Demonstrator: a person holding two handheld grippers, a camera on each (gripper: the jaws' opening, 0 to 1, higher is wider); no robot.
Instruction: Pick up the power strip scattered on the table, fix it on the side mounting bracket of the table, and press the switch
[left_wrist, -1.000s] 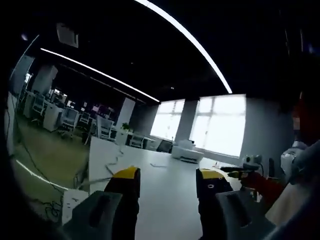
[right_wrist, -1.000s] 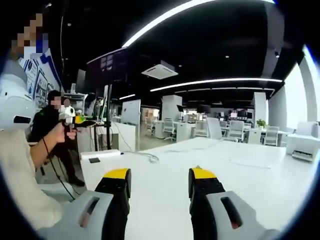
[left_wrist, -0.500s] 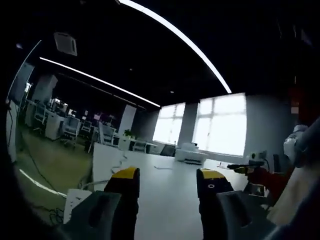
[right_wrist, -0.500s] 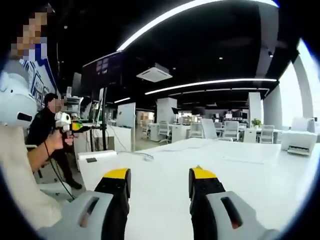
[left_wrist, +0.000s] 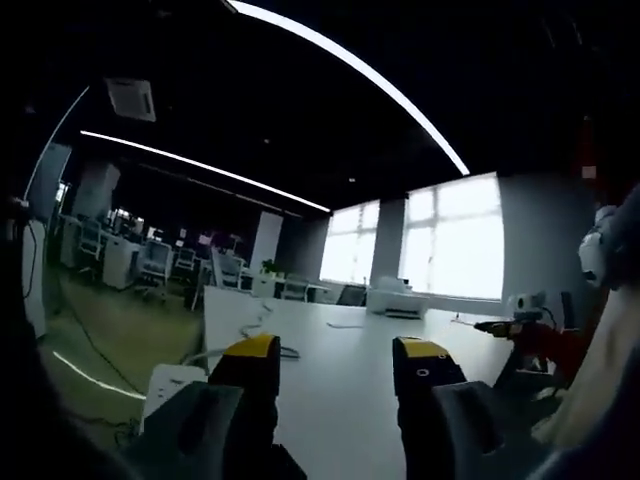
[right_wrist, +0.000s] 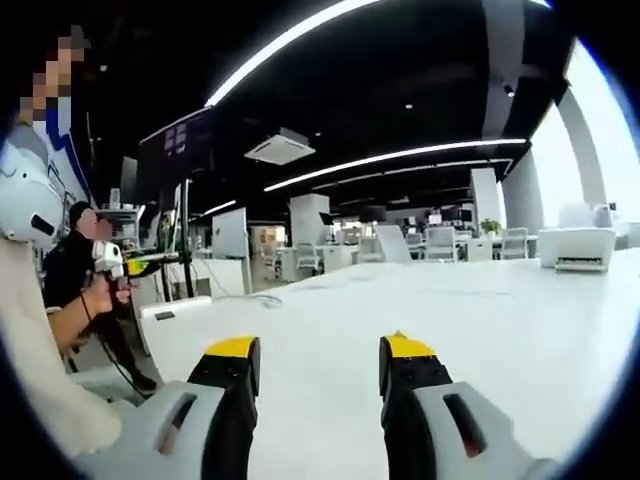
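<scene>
Left claw (left_wrist: 333, 356): jaws spread wide, nothing between them, yellow tips held above the white surface (left_wrist: 340, 395). Just left of its left jaw, at the surface's near corner, a white block (left_wrist: 170, 383) that looks like the power strip, too blurred to confirm; a white cable (left_wrist: 250, 325) runs along that surface edge beyond it. A white printer (left_wrist: 398, 300) sits at the far end by the windows (left_wrist: 440, 240). At the right edge, a person's hand holding another claw tool (left_wrist: 515, 318).

Right claw (right_wrist: 318, 357): jaws also wide apart and empty, over the same white surface (right_wrist: 430, 310). Far left corner of it has a white box (right_wrist: 175, 309) with a thin cable (right_wrist: 255, 297) trailing off. White printer (right_wrist: 575, 247) at right. At the left edge, a person in dark clothes (right_wrist: 85, 285) holds a claw tool with a yellow tip. Rows of office desks and chairs (right_wrist: 420, 243) in the background.
</scene>
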